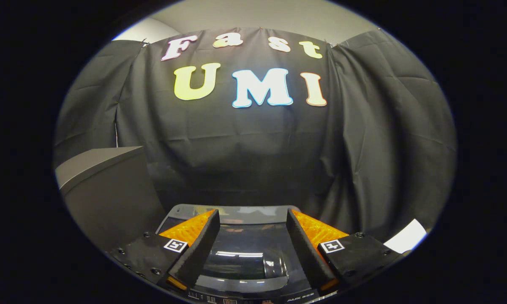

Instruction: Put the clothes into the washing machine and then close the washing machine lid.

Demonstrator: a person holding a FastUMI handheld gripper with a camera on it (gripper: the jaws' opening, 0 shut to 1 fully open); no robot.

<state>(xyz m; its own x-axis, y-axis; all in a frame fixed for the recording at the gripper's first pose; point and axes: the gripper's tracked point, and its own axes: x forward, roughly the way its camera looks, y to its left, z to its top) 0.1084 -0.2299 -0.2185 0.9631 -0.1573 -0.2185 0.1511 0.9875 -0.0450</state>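
Gripper (pixel 251 219): fingers spread wide, nothing between the pads, poised above the washing machine.
Washing machine (pixel 247 270): small, dark, glossy top; sits directly beneath and between the fingers, near side toward the camera.
Washing machine lid (pixel 241 257): transparent, down over the tub; contents beneath cannot be made out.
Grey box (pixel 110 190): left of the machine, just beside it.
White sheet (pixel 405 236): far right, low.

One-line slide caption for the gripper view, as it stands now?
Open gripper held empty above the washing machine, its glossy lid down, a grey box beside it.
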